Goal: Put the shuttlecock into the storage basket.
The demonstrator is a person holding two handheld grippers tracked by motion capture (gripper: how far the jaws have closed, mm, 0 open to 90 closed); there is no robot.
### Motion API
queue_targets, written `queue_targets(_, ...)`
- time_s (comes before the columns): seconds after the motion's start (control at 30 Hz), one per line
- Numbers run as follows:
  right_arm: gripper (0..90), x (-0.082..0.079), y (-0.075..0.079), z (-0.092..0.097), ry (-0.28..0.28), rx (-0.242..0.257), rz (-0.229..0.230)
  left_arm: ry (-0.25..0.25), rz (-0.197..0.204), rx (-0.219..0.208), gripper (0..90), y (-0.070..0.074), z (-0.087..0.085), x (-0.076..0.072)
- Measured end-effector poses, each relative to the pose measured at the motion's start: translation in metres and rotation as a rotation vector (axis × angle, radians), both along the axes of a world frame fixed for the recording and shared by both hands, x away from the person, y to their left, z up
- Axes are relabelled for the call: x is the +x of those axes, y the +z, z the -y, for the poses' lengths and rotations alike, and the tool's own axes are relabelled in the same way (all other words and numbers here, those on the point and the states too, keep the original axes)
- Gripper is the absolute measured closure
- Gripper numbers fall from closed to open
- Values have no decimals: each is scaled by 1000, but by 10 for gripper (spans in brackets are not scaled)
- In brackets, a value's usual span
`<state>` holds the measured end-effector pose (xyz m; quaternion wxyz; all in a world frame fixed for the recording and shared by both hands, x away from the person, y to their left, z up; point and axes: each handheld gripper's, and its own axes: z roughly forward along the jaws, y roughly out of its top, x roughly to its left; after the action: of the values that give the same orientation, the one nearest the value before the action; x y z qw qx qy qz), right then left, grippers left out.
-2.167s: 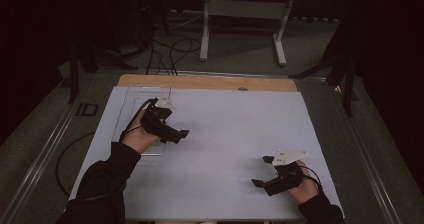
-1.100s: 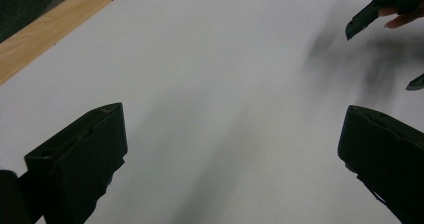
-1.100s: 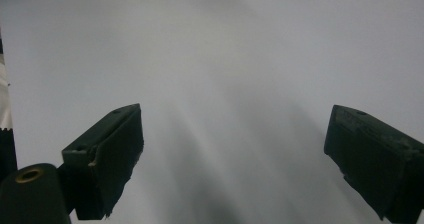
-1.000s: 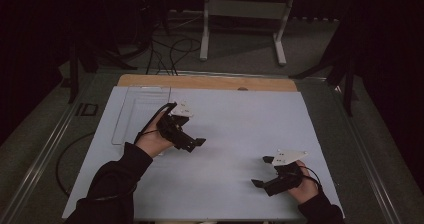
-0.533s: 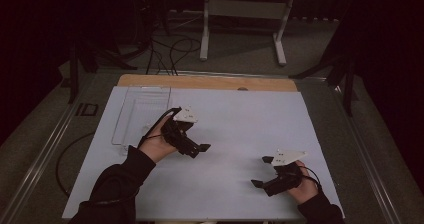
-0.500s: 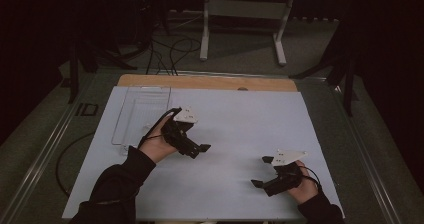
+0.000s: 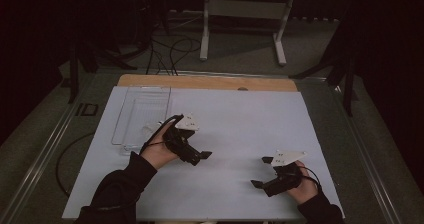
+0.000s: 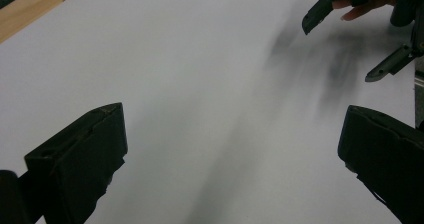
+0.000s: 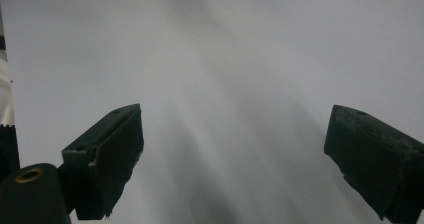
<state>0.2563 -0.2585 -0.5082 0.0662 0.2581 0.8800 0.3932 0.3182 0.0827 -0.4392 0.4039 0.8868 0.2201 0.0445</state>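
Left gripper [image 7: 199, 155] was wide open with nothing in it. In the left gripper view you could see both black jaws spread far apart over bare white sheet, no object between them. It hung over the middle of the sheet [image 7: 240, 124], a bit toward the left edge, tilted down and pointing across at the other hand. My guess is it was carried open like that because it had nothing to hold and was just crossing the sheet.

Right gripper [image 7: 262, 172] was the same deal: jaws apart, empty, parked low near the front right corner of the sheet. Its own view was just blank white between the two pads. It sat close to the surface, and I'd say it was waiting its turn rather than doing anything.

The nearest thing to either of them was the clear tray [image 7: 141, 115], lying flat by the back left corner of the sheet, long side running front to back. It looked empty as far as I could tell, though it's see-through and the room was dim, so I wouldn't swear to it. Left gripper was just beside its front right corner, not touching it. The right one was well apart from it.

A wood strip [image 7: 205, 81] ran along the back edge.
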Motion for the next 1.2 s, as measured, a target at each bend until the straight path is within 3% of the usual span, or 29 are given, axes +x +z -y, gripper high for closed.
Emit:
queue_targets(0.6, 91, 0, 0, 0, -3, 0, 2, 9, -29, 6, 0, -22, -12, -14)
queue_targets(1.2, 91, 0, 0, -1, 5, -5, 1, 35, -55, 43, 0, -41, -36, -28)
